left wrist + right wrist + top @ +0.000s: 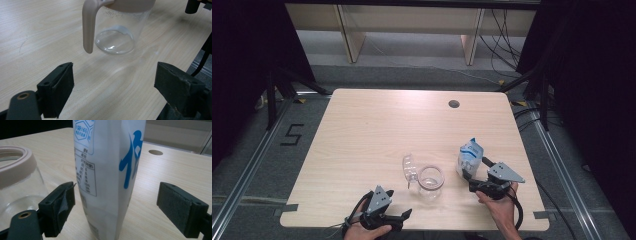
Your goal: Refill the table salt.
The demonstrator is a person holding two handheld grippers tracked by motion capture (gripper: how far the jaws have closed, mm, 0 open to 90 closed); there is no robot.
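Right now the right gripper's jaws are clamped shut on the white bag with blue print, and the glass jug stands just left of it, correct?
Not quite. In the right gripper view the right gripper is open: its jaws stand on either side of the white bag, and a clear gap shows at the right one. The glass jug does stand just left of the bag, as the high view shows.

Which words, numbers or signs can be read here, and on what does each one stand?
"5": black mark on the floor left of the table.
Large blue character on the white bag: cut off by the bag's fold, unreadable.
Printed table and hexagon label on the bag: too small and blurred to read.
Glass jug: no text.
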